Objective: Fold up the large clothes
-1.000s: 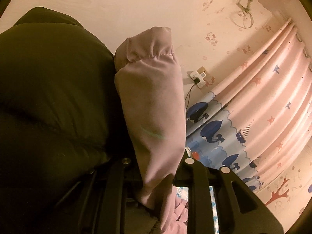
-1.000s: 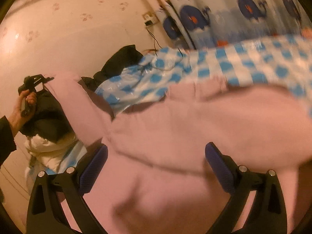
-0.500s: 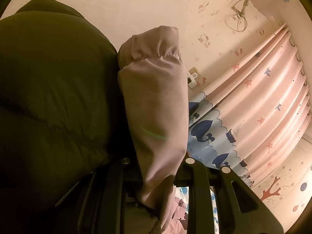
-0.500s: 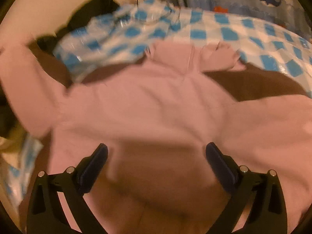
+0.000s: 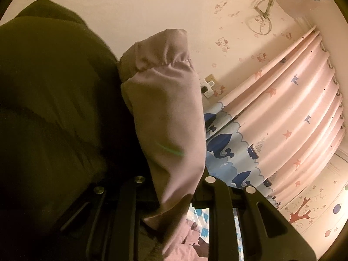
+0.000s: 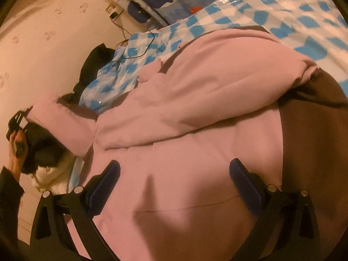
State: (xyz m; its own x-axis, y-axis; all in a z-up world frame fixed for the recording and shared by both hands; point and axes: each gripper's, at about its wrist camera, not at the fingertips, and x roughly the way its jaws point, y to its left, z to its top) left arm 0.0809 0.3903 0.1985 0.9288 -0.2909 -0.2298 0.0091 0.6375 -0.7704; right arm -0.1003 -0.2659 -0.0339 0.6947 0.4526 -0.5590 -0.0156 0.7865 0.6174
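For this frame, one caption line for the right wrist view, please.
Open right hand-held gripper over a pink coat on a blue-checked sheet; left hand-held gripper holds its sleeve.

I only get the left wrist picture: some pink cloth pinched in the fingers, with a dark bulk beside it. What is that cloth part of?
Observer: It is one sleeve of a pink jacket lying on a blue-checked cover.
Operator: What is the other gripper doing?
Observer: The right gripper hovers over the jacket's body, fingers wide apart, holding nothing.
Operator: And the second sleeve?
Observer: The other sleeve lies folded across the jacket's body.
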